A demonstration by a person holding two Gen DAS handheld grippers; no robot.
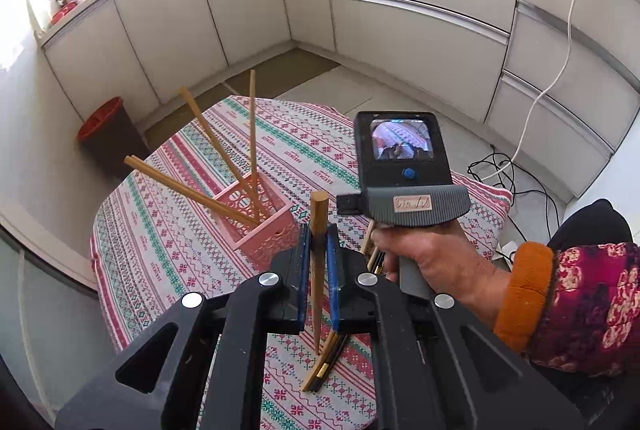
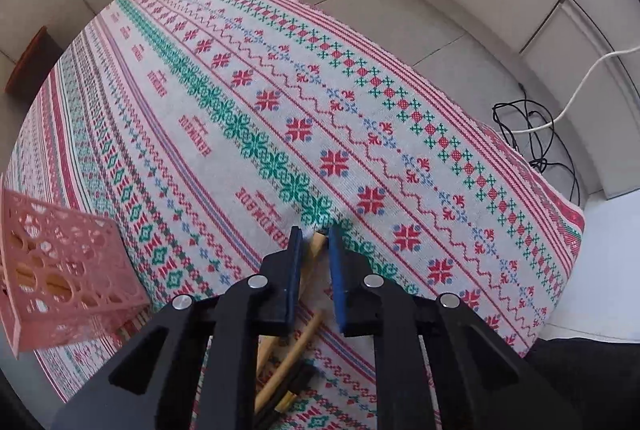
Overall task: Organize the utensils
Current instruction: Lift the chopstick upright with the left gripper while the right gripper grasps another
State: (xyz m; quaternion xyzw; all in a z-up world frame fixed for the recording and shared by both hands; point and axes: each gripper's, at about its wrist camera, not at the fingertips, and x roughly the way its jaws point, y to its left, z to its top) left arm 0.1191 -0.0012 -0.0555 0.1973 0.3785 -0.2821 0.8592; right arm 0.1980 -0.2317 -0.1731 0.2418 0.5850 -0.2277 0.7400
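Observation:
My left gripper (image 1: 319,228) is shut on a wooden chopstick (image 1: 320,206), which stands nearly upright above the patterned tablecloth (image 1: 160,230). Just left of it is a pink lattice basket (image 1: 264,230) with several chopsticks (image 1: 224,150) leaning out. A loose pile of chopsticks (image 1: 324,362) lies on the cloth under the gripper. A hand holds the right gripper's grey body (image 1: 404,198) to the right; its fingers are hidden there. In the right wrist view my right gripper (image 2: 315,232) points steeply down, shut on one chopstick (image 2: 316,248) of the pile (image 2: 288,362). The basket (image 2: 60,270) sits at the left edge.
A dark bin with a red rim (image 1: 104,134) stands on the floor beyond the table's left side. Black and white cables (image 2: 532,134) lie on the floor past the right edge. White cabinets (image 1: 400,10) ring the room. A patterned sleeve (image 1: 580,302) comes in at the right.

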